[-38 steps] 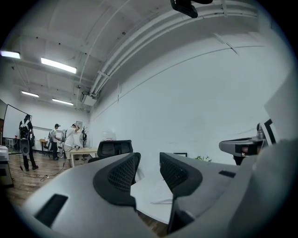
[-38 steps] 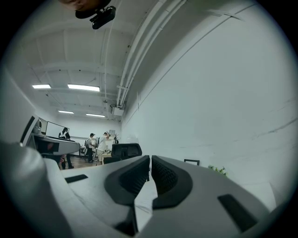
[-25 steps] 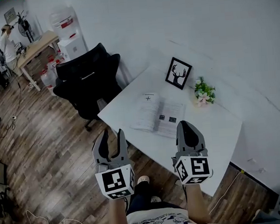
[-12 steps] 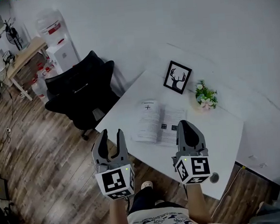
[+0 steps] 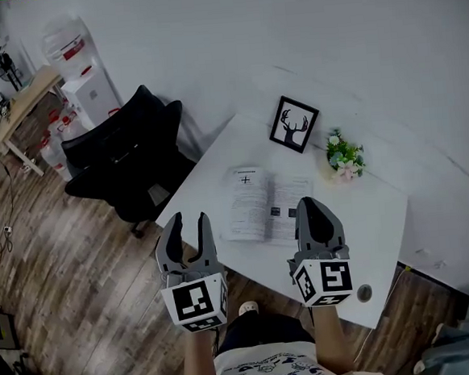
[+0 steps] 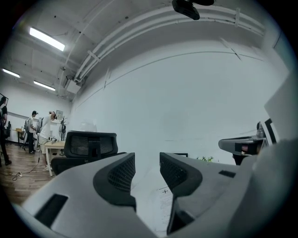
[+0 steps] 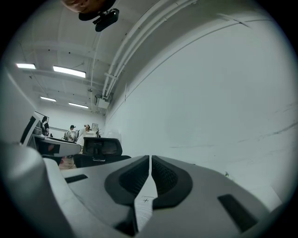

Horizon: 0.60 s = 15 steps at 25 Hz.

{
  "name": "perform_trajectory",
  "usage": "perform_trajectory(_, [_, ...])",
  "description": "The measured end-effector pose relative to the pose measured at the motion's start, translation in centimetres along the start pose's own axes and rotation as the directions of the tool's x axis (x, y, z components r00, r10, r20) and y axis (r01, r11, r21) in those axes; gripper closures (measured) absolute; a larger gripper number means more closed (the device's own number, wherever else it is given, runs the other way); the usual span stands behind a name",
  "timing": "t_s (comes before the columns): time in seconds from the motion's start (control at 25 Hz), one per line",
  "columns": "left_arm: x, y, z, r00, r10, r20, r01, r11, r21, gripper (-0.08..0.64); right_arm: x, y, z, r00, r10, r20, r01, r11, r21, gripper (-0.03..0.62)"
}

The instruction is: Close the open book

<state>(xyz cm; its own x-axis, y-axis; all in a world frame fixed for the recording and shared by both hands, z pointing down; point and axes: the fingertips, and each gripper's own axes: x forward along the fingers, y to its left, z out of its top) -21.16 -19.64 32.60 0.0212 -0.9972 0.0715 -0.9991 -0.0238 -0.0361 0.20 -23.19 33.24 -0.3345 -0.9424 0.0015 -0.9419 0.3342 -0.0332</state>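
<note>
Left gripper (image 6: 147, 159): jaws stood apart with a clear gap and nothing between the pads. Only the white table top and a page of the book showed beyond the gap. It was held level, with its tips by the table's near left corner in the head view, touching nothing.

Right gripper (image 7: 150, 160): jaws were together with only a thin slit between them, nothing held. It was held level at the table's near edge. In the head view its tips overlapped the lower right corner of the book; contact could not be determined. The two grippers were side by side.

Open book (image 5: 265, 204): it lay flat with both pages up on the white table (image 5: 371, 212), in the near half. It sat just ahead of the two grippers and nearer the right one. There was printed text on both pages and small dark squares on the right page.

Behind the book, a framed deer picture (image 5: 293, 124) stood upright near the far edge. A small pot of flowers (image 5: 343, 156) stood to its right, apart from the book.

A black office chair (image 5: 127, 155) stood left of the table on the wood floor (image 5: 63, 269). A wooden desk (image 5: 24, 100) was at far left by the wall
</note>
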Motion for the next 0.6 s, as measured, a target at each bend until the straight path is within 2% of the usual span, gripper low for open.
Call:
perform_trajectory(0.4, [1.0,-1.4,-1.2,0.999,-0.027,-0.028,0.027,1.0,-0.008,0.411,-0.1,-1.3,-1.3,0.999,-0.023,-0.04,0.022,1.0,-0.005,0.558])
perform_trajectory(0.6, [1.4,-2.5,-2.4,0.997,-0.034,-0.066,0.031,0.999,-0.04,0.411,0.1,-2.6,-1.6,0.998,-0.026,-0.056,0.026,1.0,-0.008,0.558])
